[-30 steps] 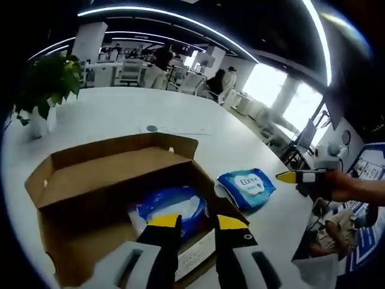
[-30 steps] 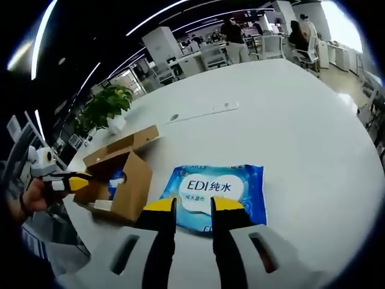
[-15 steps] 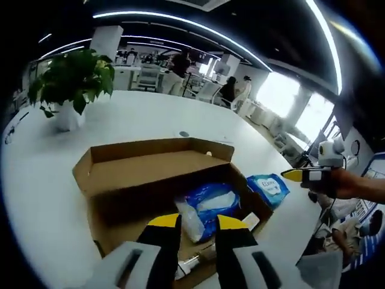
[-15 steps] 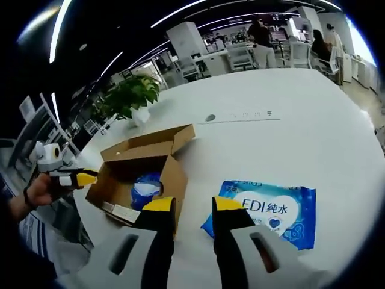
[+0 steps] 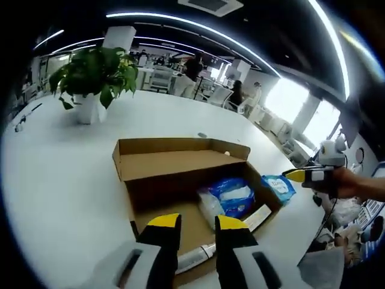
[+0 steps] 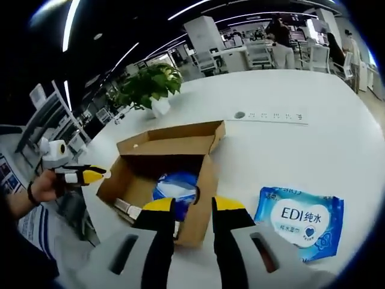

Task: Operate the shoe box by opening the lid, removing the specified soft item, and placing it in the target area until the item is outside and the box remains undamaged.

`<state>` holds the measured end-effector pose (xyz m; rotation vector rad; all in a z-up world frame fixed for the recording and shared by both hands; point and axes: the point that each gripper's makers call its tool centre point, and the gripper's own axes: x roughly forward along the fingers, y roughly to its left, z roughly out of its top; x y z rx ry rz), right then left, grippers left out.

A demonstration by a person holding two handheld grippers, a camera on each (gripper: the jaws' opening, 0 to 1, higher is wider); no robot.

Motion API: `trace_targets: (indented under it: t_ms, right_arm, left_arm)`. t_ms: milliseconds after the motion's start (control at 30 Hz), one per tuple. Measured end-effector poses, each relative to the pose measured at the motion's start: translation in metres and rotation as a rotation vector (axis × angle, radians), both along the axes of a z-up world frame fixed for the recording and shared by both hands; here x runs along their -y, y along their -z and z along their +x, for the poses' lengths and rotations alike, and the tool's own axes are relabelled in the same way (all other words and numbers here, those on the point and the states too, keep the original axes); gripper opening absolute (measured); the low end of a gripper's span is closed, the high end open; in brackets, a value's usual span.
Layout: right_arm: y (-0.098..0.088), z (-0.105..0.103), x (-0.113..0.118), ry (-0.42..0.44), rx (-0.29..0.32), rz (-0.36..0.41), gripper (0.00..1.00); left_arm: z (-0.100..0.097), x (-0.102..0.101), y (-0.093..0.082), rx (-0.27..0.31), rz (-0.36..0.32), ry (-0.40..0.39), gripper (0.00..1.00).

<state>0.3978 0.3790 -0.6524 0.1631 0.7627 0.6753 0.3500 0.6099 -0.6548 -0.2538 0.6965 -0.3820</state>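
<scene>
Left gripper view: shoe box [image 5: 180, 180] open on my white table [image 5: 60, 174], lid flap folded back toward the plant [image 5: 96, 69].
One blue wipes pack [image 5: 231, 195] lies inside, long axis running away from my left gripper [image 5: 197, 223]; another wipes packet [image 6: 301, 220] lies flat outside, beside the box wall, label facing up. My right gripper [image 6: 194, 206] hovers above the box's near wall; both grippers are parted and hold nothing.

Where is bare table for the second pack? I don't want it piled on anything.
Free: the white table between the shoe box and the wipes pack, and beyond toward the potted plant. Crowded: inside the box, around the blue pack.
</scene>
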Motion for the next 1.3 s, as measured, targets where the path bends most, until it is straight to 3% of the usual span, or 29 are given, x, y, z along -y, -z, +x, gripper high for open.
trace_targets:
  t_ms: [267, 767, 1000, 1167, 1300]
  right_arm:
    - [0.001, 0.000, -0.024, -0.046, 0.003, -0.002, 0.22]
    - [0.014, -0.005, -0.060, -0.211, 0.018, -0.095, 0.28]
    - [0.019, -0.004, -0.069, -0.306, 0.036, -0.170, 0.30]
    - [0.029, -0.004, -0.068, -0.425, 0.055, -0.280, 0.34]
    - [0.034, -0.003, -0.071, -0.458, 0.058, -0.308, 0.38]
  left_arm:
    - [-0.006, -0.005, 0.005, -0.002, -0.009, -0.011, 0.23]
    - [-0.016, -0.021, 0.008, -0.001, -0.014, -0.041, 0.24]
    - [-0.018, -0.025, 0.010, -0.002, -0.016, -0.044, 0.24]
    - [-0.021, -0.025, 0.012, -0.004, -0.012, -0.036, 0.24]
    - [-0.022, -0.025, 0.014, -0.008, -0.021, -0.039, 0.24]
